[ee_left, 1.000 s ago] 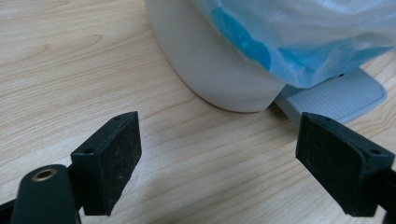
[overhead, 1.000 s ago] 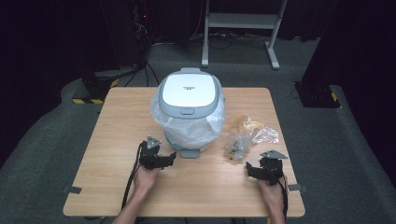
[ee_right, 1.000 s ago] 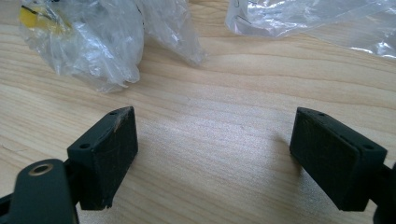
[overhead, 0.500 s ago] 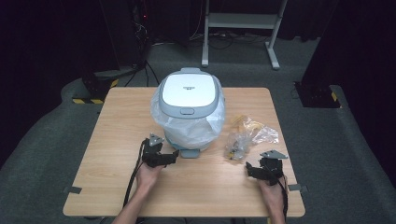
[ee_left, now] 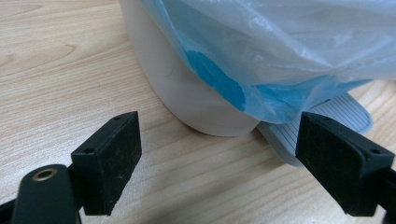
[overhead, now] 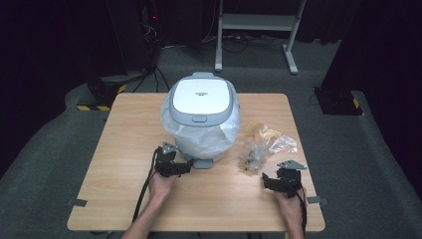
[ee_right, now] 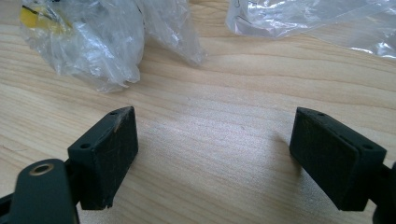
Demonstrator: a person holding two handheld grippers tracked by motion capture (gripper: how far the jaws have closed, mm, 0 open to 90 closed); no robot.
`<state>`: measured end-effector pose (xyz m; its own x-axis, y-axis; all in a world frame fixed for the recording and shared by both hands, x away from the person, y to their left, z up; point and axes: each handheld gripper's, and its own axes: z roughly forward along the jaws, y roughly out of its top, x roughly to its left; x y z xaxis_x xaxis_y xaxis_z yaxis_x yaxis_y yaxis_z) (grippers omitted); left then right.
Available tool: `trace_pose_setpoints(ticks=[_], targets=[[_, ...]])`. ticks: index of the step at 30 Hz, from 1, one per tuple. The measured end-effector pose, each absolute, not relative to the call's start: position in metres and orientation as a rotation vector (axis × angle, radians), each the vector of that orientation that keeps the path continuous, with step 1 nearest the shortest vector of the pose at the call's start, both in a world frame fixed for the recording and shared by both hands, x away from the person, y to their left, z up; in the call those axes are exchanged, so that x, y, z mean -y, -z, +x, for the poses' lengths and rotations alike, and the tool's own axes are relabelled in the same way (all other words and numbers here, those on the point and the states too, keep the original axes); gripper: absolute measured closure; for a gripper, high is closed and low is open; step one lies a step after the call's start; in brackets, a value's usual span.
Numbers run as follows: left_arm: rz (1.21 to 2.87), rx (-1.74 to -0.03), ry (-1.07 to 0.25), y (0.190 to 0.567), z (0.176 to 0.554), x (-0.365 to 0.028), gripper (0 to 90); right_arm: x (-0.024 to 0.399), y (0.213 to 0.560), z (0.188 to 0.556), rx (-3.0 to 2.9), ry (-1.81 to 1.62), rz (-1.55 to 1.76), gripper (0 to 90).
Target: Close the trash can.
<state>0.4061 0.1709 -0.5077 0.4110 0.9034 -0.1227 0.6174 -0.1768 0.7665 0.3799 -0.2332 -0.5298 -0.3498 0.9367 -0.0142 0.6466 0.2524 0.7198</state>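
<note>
**Both grippers open at the near side of the bench, flanking the wrapped bin**

The bench [overhead: 124, 129] is a light wooden table top. A white pedal bin [overhead: 201, 119] stands upright near its middle, slightly toward the far edge. The bin carries a grey-rimmed white lid [overhead: 201, 97], which is shut. A translucent plastic bag [overhead: 219, 132] is wrapped around the bin body; in the left gripper view the bag [ee_left: 289, 51] hangs down over the white wall [ee_left: 187, 93] and shows a blue tint along its lower fold. A ribbed grey pedal [ee_left: 327, 121] projects from the bin base toward the near edge and rests just above the bench surface.

The left gripper [overhead: 174, 167] sits on the bench just beside the bin base, on the near left side of the pedal. Its jaws stand wide apart and hold nothing. They frame the bin base and the pedal without touching either.

The right gripper [overhead: 283, 180] sits near the near right corner of the bench. Its jaws are likewise spread wide with bare wood between them.

A heap of crumpled clear wrappers [overhead: 263, 144] lies to the right of the bin, between the bin and the right edge. One piece shows a yellow patch [ee_right: 44, 18]. The heap lies near the right gripper, toward the far edge from it, and apart from its jaws.
</note>
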Motion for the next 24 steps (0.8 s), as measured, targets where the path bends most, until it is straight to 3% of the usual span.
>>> trace_pose_setpoints(ticks=[24], targets=[[1.875,-1.276,-0.42,0.519,0.416,-0.157,11.4,0.233,0.53,0.38,-2.088,-0.876,1.436,15.9]])
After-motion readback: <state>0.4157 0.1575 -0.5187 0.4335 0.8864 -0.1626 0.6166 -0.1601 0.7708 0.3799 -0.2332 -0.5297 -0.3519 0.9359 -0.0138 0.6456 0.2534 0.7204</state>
